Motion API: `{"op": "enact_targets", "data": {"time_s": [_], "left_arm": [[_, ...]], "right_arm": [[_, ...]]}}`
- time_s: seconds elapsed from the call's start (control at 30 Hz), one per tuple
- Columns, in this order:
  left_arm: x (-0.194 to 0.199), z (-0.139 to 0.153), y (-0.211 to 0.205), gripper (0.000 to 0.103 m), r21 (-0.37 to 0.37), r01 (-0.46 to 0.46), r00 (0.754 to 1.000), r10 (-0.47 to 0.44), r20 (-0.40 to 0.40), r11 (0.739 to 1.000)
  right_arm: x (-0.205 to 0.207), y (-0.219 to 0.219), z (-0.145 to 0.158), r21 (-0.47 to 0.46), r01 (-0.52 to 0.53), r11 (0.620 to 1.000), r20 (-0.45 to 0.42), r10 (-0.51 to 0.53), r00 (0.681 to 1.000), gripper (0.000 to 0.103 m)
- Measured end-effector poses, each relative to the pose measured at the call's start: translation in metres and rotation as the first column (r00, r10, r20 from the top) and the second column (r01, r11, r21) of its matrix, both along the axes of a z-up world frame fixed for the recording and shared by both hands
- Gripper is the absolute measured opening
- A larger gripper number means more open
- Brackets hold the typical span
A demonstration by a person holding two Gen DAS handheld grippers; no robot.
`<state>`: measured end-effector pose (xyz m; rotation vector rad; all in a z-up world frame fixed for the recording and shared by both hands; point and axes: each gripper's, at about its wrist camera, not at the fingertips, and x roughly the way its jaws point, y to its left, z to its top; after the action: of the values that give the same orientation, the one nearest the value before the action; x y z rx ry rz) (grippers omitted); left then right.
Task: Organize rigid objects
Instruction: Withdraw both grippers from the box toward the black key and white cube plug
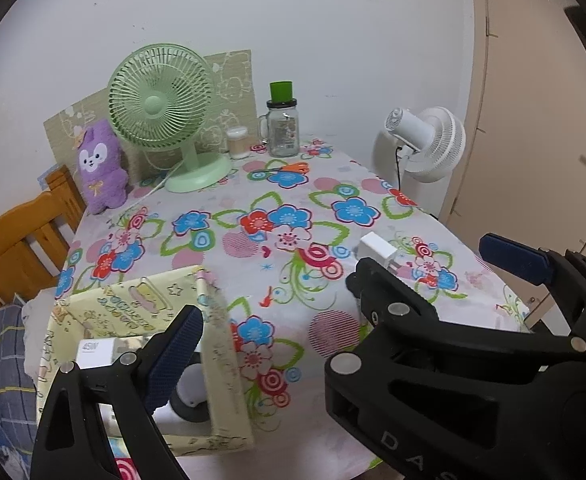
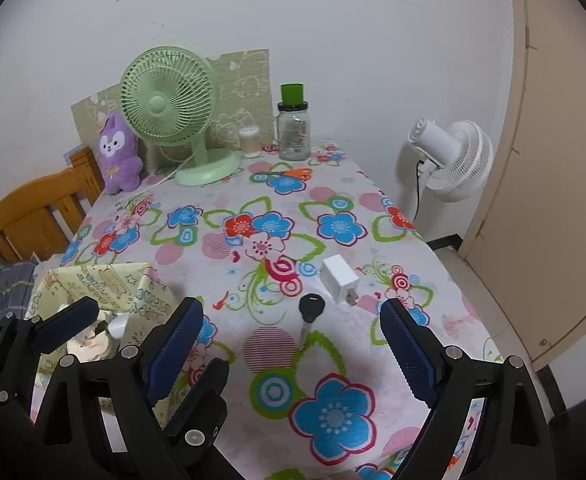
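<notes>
Right gripper (image 2: pixel 291 344): jaws wide apart, nothing between the pads, hovering over the near part of the worktop (image 2: pixel 333 360).
Key (image 2: pixel 310 312): black head, lying flat on the cloth just beyond the right gripper's gap.
Charger (image 2: pixel 340 279): white plug block, just beyond and right of the key, prongs toward the near side.
Left gripper (image 1: pixel 357 304): jaws wide, holding nothing, at the near left, over the box.
Box (image 1: pixel 229 344): yellow, patterned, open-topped, near left corner of the worktop; white items inside, hard to identify.
Scissors (image 1: pixel 289 168): orange handles, far centre.
Green fan (image 1: pixel 165 108), plush (image 1: pixel 101 168), jar (image 1: pixel 283 128): far edge against the wall.
White fan (image 1: pixel 433 140): beyond the worktop, far right.
Chair (image 1: pixel 21 248): wooden, left.
</notes>
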<state>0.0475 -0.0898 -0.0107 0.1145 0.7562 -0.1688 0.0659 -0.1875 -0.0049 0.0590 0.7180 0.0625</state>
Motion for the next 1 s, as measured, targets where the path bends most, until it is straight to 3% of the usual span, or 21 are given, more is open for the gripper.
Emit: {"op": "enact_targets", "data": {"time_s": [0.37,1.0], "left_arm": [[0.007,-0.01,-0.023,0.097,0.028,0.016,1.0,-0.017,0.012,0.999],[0.03,-0.054,-0.047,0.097,-0.008,0.042,0.999,-0.042,-0.015,0.999]], "right_arm": [[0.005,-0.025,-0.01,0.003,0.015,1.0,-0.006,-0.015,1.0,0.093],[0.027,-0.051,-0.05,-0.018,0.009,1.0,-0.014,-0.009,1.0,0.093]]}}
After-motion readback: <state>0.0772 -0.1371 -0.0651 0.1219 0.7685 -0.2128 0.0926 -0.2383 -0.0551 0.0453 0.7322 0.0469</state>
